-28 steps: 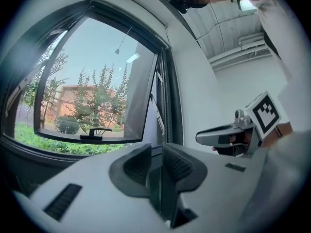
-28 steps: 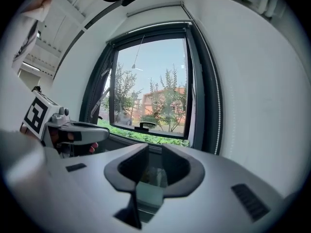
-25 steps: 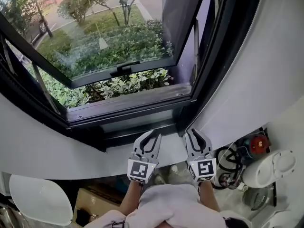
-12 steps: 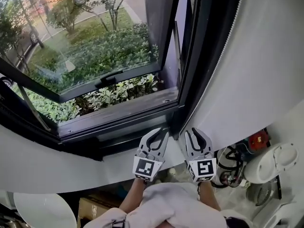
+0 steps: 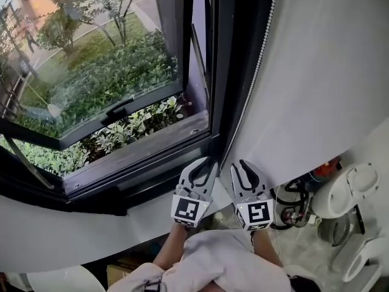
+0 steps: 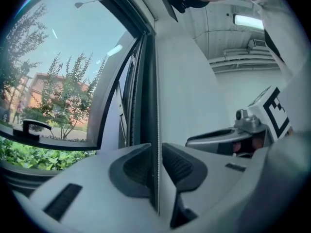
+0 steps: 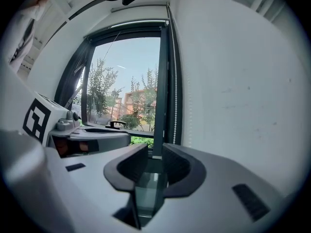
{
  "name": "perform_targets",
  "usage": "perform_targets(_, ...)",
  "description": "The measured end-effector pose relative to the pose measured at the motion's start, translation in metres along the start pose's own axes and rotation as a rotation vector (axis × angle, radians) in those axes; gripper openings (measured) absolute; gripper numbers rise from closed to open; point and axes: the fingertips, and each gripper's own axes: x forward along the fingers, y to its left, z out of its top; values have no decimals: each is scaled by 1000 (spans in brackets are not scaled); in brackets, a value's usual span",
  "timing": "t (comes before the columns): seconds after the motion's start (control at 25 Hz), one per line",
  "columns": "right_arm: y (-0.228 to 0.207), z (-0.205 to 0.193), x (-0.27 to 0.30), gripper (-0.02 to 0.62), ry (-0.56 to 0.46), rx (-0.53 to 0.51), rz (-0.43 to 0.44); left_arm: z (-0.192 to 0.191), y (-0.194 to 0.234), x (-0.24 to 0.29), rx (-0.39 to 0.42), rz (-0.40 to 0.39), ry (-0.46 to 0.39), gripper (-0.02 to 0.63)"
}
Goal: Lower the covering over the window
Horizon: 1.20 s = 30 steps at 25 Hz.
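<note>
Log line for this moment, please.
left gripper: open, bead chain between jaws, ungripped | right gripper: open, empty | window: uncovered, sash ajar

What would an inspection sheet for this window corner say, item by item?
Surface: white ledge under the window.
Job's things: dark-framed window uncovered, its glass sash tilted open; white beaded pull chain hangs beside the frame.
Clutter: white round appliance, lower right.
Grippers: left hand-held gripper open, the chain lined up in its gap, contact unclear; right hand-held gripper open, nothing between its jaws.
Cables: black coiled cables beside the appliance.
Surroundings: green shrubs outside.
</note>
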Motion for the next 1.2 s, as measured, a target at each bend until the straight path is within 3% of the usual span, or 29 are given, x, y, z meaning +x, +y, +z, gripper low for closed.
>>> perform_targets(0.56, -16, -1, 3, 91, 15, 3, -51, -7, -7, 52, 9, -64, 23, 81)
perform_targets(1.2, -18, -1, 2, 91, 17, 11, -39, -19, -6, 94, 42, -34, 57, 151)
